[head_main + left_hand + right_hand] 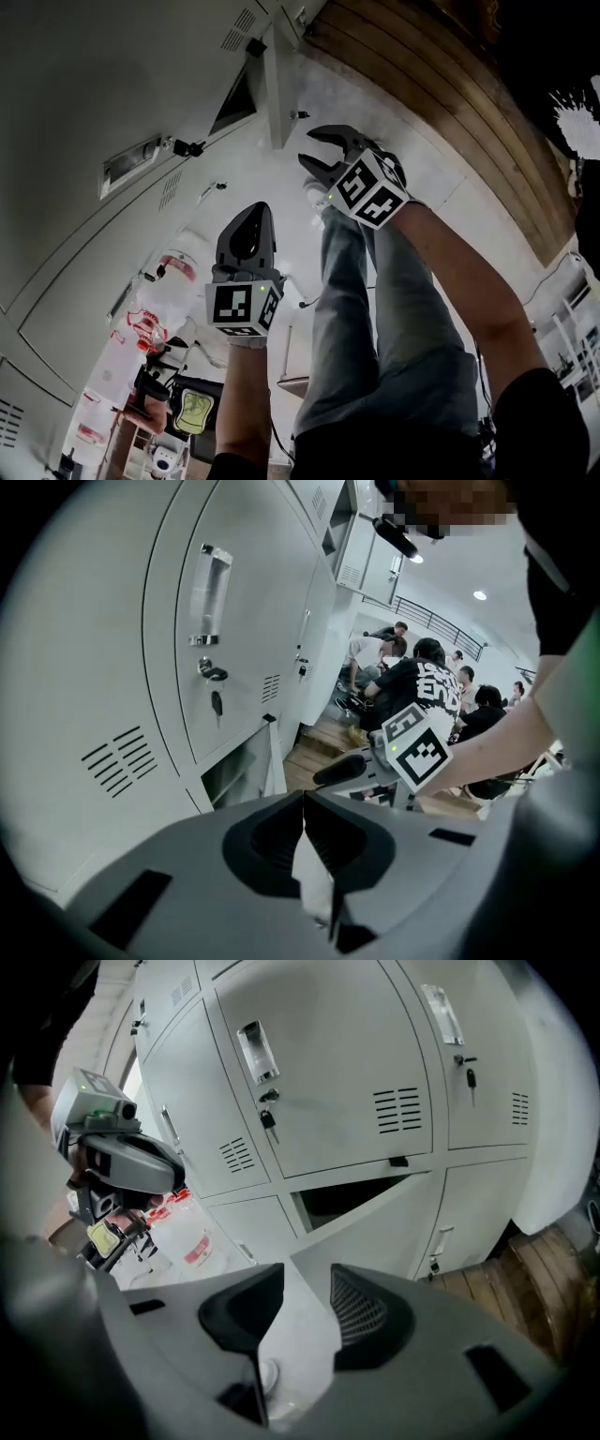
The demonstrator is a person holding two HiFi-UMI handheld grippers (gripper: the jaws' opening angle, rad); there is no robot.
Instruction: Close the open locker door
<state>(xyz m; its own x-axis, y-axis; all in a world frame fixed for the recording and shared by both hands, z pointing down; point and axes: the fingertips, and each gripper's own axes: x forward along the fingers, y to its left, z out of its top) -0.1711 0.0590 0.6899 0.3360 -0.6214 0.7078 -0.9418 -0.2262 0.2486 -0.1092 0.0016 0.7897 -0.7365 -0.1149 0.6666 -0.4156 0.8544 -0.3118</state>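
The grey locker bank's low locker stands open, its door (279,89) swung out edge-on beside the dark opening (234,105). My right gripper (325,157) is open just right of that door's free edge, apart from it, nothing pressed between its pads. In the right gripper view the open door (375,1232) slants from the opening (347,1199) toward the gap between the jaws of the right gripper (305,1283). My left gripper (250,214) is shut and empty, lower down, away from the door. The left gripper view shows the door (273,766) and the right gripper (349,770) beyond the left gripper's (303,803) shut tips.
Closed lockers with keys in their locks (214,673) fill the wall. A wooden floor strip (431,103) runs right of the lockers. My jeans-clad legs (375,309) are below. Bottles with red labels (155,323) stand at lower left. Several people (422,682) sit farther off.
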